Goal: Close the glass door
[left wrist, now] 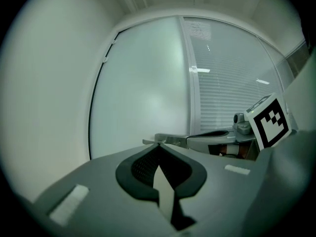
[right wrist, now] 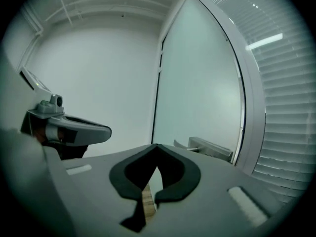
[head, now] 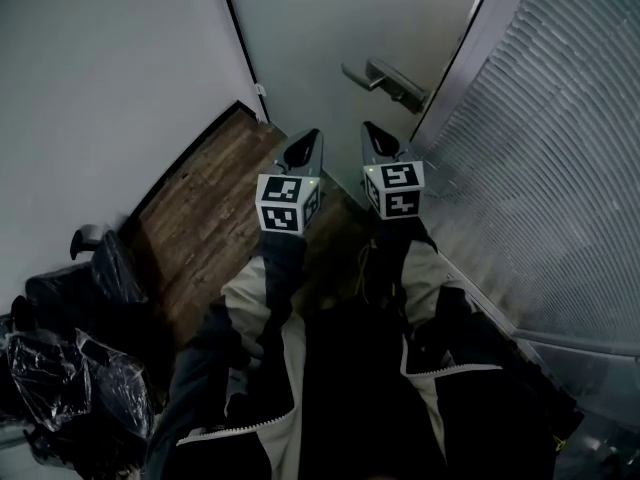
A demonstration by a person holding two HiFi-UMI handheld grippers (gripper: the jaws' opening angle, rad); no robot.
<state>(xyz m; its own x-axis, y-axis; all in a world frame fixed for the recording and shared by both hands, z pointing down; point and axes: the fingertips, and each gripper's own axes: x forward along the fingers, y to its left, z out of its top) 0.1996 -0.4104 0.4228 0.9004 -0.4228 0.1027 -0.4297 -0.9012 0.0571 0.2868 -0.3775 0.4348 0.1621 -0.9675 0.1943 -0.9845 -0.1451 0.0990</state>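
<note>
Left gripper, right gripper: jaws together, empty. Glass door at 12 o'clock; lever handle at 1 o'clock, untouched. Risk: closed tips skid on smooth glass, push misses handle.

1. Head view is dim: black bags behind the jaws sink into shadow; the wall ahead stays pale.
2. Gripper views are bright and even; light streaks glare on the blinds right of the jaws.
3. Fisheye distortion bows the glass door; corners go black; the jaws look soft.
</note>
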